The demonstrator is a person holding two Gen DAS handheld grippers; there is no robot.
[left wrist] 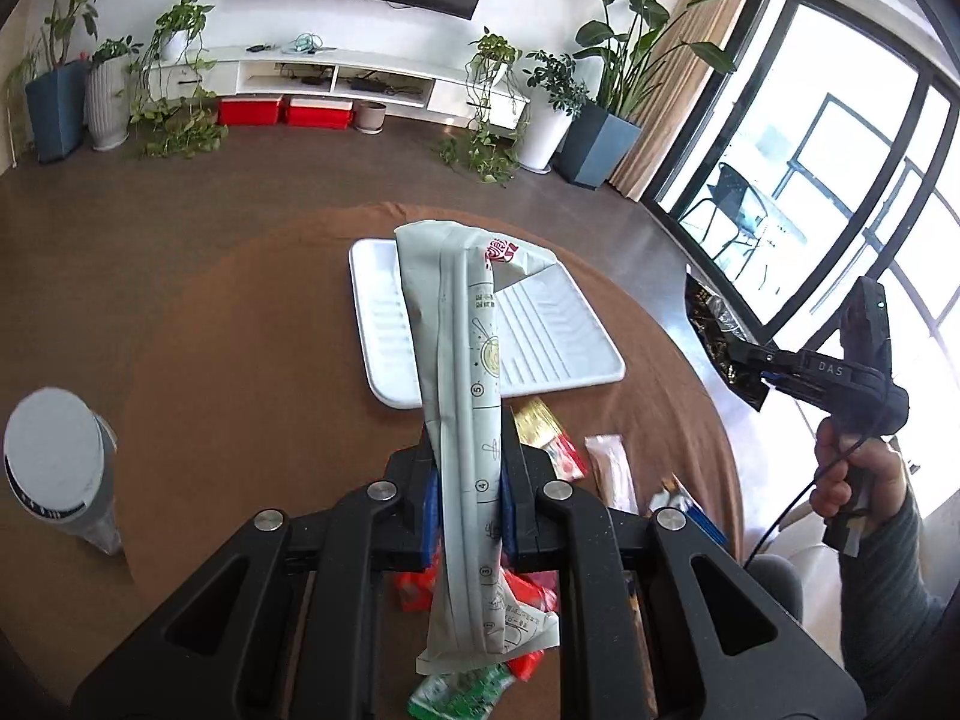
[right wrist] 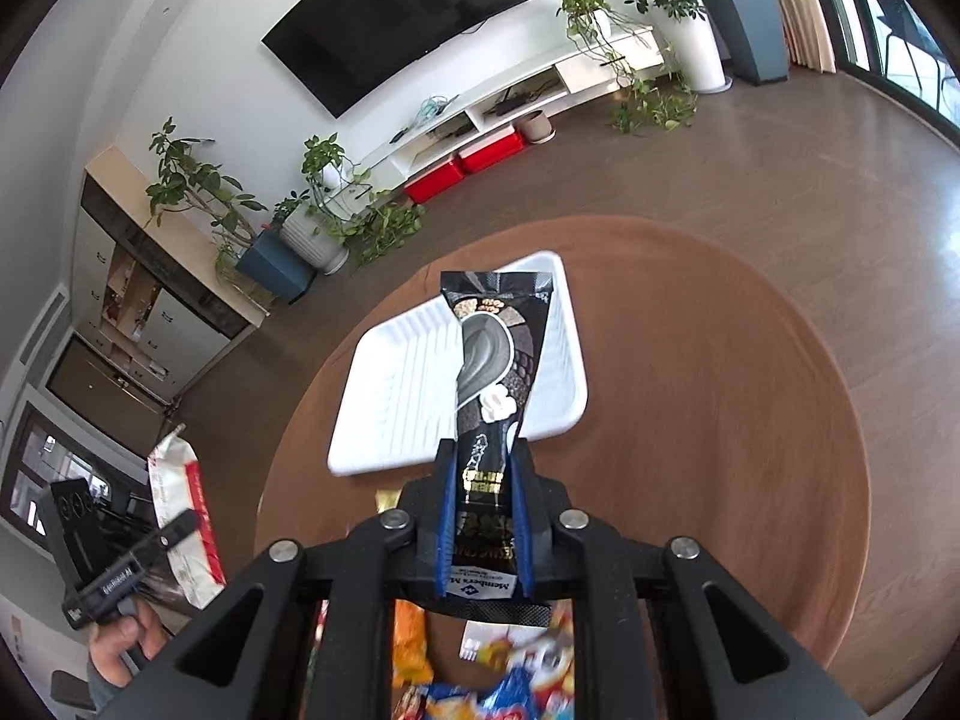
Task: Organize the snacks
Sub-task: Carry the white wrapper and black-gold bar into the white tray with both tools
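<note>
My left gripper (left wrist: 468,480) is shut on a long pale grey-green snack packet (left wrist: 462,372), held up above the round brown table (left wrist: 240,372); the packet's top hangs in front of the white ribbed tray (left wrist: 540,324). My right gripper (right wrist: 483,516) is shut on a long black snack packet (right wrist: 495,372), also lifted, with the white tray (right wrist: 396,384) behind it. In the left wrist view the right gripper (left wrist: 744,360) shows at the right edge with the black packet (left wrist: 711,324). In the right wrist view the left gripper (right wrist: 180,531) appears at the lower left with its pale packet (right wrist: 177,480).
Several loose snack packets lie on the table near me: red (left wrist: 558,456), gold (left wrist: 537,420), green (left wrist: 456,696), orange (right wrist: 411,642), blue (right wrist: 504,690). A grey cylinder (left wrist: 57,468) stands at the left. Beyond the table are a TV cabinet (left wrist: 336,78), potted plants and large windows.
</note>
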